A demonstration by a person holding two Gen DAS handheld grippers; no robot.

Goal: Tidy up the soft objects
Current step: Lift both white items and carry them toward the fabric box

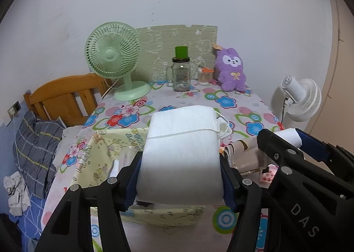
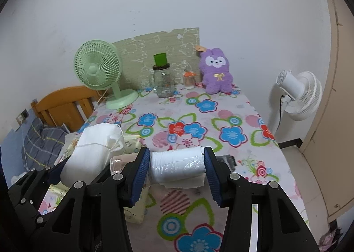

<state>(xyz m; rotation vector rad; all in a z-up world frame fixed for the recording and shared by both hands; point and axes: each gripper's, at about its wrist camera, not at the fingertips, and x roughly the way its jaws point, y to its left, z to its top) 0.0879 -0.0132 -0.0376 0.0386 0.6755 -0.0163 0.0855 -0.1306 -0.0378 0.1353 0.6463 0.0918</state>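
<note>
Left hand-held gripper (image 1: pixel 180 175): you have it clamped on the white bundle (image 1: pixel 181 152), blue pads pressed into both sides.
Bundle: soft white block tied round with thin white string; held up over the yellow bag (image 1: pixel 106 154) at the near left of the desk (image 1: pixel 194 101). In the right view the bundle (image 2: pixel 93 154) sits just left of your right gripper.
Right hand-held gripper (image 2: pixel 177 163): you have it clenched on a white roll (image 2: pixel 177 163) wrapped in clear film; pads touch both ends. In the left view this gripper (image 1: pixel 287 148) sits just right of the bundle, with the roll's end (image 1: pixel 289 137) showing.
Roll: lying crosswise between the pads, above the floral cloth; whether it touches the desk, cannot tell. A flat white sheet (image 2: pixel 183 182) shows under it.
Yellow bag: printed, pale yellow, open top, on the desk's near-left corner.
Desk back: green fan (image 1: pixel 115 59) left, glass jar (image 1: pixel 181 72) with green cap in the middle, purple plush (image 1: pixel 231 70) right, upright against the wall board.
Off desk: white fan (image 2: pixel 296 95) to the right, wooden headboard (image 1: pixel 64 95) and plaid pillow (image 1: pixel 35 148) to the left.
</note>
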